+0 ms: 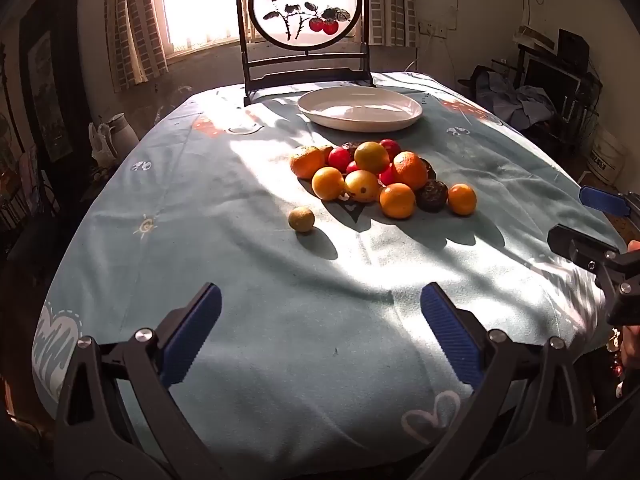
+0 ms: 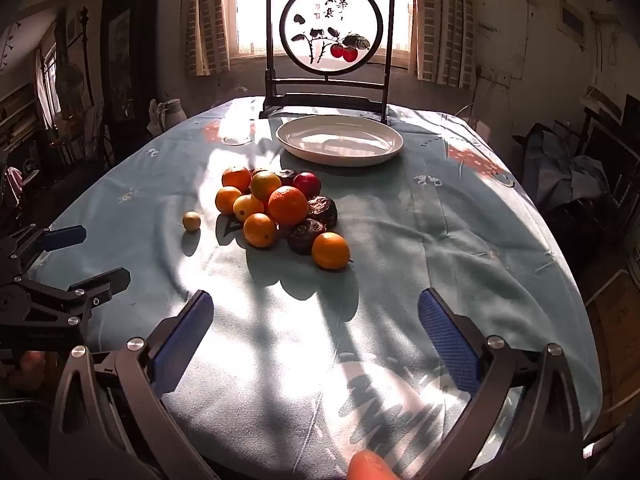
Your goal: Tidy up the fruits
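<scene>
A pile of fruit (image 1: pixel 380 176) lies in the middle of the table: oranges, red plums and dark wrinkled fruits; it also shows in the right wrist view (image 2: pixel 280 212). One small yellow-green fruit (image 1: pixel 301 219) sits apart to the pile's left (image 2: pixel 191 221). An empty white plate (image 1: pixel 360 109) stands behind the pile (image 2: pixel 339 140). My left gripper (image 1: pixel 320 312) is open and empty over the near cloth. My right gripper (image 2: pixel 316 320) is open and empty, also short of the pile. Each gripper shows at the edge of the other's view.
A light blue tablecloth (image 1: pixel 240 184) covers the table. A dark wooden stand with a round painted screen (image 1: pixel 306 4) rises behind the plate (image 2: pixel 331 28). A white jug (image 1: pixel 120 128) stands beyond the far left edge. Dark clutter sits to the right of the table.
</scene>
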